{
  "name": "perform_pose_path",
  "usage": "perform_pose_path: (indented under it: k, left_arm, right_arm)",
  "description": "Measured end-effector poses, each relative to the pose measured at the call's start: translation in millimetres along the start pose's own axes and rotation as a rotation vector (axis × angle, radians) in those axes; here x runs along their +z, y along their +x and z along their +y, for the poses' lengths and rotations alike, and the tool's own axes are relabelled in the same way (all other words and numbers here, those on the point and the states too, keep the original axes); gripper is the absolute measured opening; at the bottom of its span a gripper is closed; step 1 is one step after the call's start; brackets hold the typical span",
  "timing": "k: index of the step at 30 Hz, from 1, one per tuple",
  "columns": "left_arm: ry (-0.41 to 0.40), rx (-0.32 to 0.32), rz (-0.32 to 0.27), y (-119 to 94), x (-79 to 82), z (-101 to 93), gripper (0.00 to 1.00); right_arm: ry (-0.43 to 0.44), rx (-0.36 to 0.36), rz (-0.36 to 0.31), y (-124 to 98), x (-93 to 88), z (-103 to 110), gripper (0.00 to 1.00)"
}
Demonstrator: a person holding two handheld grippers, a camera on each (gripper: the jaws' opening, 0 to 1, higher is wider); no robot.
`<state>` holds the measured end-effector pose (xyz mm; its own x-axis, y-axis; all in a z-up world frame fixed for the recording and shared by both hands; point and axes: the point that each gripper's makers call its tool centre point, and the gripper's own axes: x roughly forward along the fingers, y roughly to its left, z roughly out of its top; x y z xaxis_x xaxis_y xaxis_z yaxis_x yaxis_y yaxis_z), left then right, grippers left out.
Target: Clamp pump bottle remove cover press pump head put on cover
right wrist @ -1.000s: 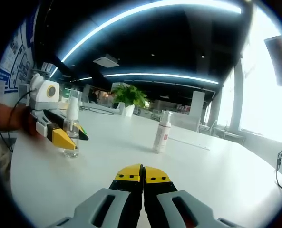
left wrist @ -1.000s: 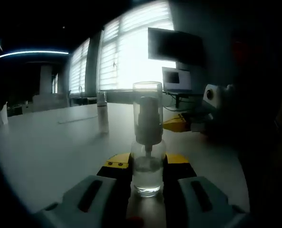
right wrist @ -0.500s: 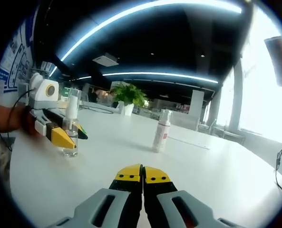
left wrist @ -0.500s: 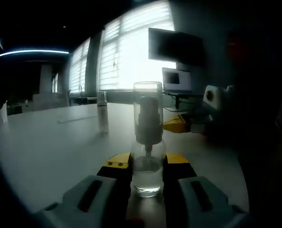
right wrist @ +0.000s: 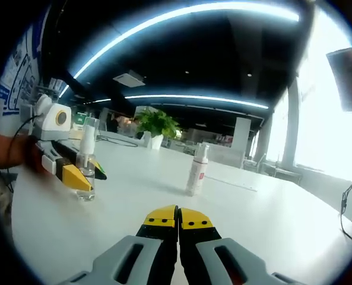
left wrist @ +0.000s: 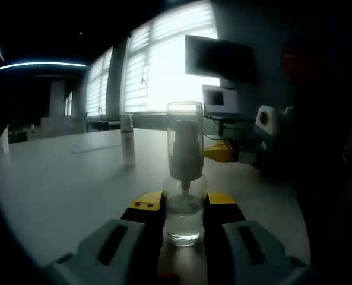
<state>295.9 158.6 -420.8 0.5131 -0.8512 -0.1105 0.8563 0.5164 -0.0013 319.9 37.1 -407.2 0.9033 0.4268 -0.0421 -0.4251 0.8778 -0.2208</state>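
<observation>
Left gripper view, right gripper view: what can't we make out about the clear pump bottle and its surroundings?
- Clear pump bottle, left gripper view: lower sides hidden by the left hand-held gripper jaws, so pad contact is unreadable.
- Liquid level: backlit by the window, unclear.
- White spray bottle, right gripper view: label print too small.
- Person's hand: cut off by the picture's edge.
- Dark monitor: underexposed, no detail.
</observation>
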Motion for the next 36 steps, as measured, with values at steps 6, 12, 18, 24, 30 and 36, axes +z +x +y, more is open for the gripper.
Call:
perform_pose_path:
  k: [6,12,18,24,30,36]
  left_arm:
    - [-0.002,0.001,-0.001,0.5,-0.1,0.0,0.16]
    - [-0.005,0.001,-0.001,0.5,0.0,0.3,0.16]
    - [-0.006,0.001,-0.001,0.7,0.5,-0.7,0.16]
    - [-0.002,0.005,0.002,0.5,1.0,-5.2,0.16]
    - [-0.001,0.007,0.010,0.7,-0.4,-3.6,0.16]
    - [-0.001,0.010,0.012,0.7,-0.9,-1.9,0.16]
  right_arm:
    - [0.072,0.002,-0.024,0.0,4.8,-5.3,0.00]
    - [0.099,0.002,-0.042,-2.4,12.6,-2.3,0.00]
    - [0.111,0.024,-0.054,-5.5,22.9,9.0,0.00]
    - [0.120,0.034,-0.047,-4.4,32.6,17.9,0.00]
    - [0.139,0.041,-0.053,-5.0,43.3,21.3,0.00]
    - [0.152,0.058,-0.072,-8.3,58.7,24.8,0.00]
